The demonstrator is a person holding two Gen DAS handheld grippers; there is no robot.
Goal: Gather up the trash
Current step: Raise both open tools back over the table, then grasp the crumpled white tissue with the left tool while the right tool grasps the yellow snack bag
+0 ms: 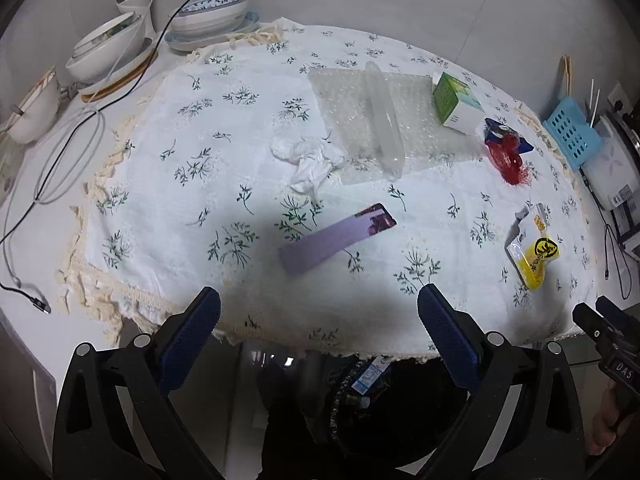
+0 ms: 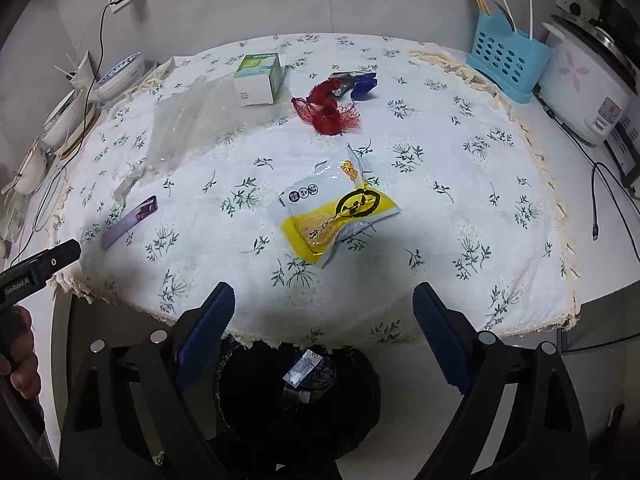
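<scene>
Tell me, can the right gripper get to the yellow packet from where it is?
Probably yes. The right gripper is open with nothing in it, and the yellow packet lies flat on the cloth straight ahead of it. Nothing lies between them, and nothing sits on top of the packet.

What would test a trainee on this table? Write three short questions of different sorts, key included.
1. True or false: the left gripper holds the purple card.
2. Which lies nearest the right gripper: A red mesh bag, B yellow snack packet, C green-and-white box?
3. What stands below the table edge, with litter already inside?

Key: 1 false, both grippers are open and empty. 2 B. 3 The black bin.
</scene>
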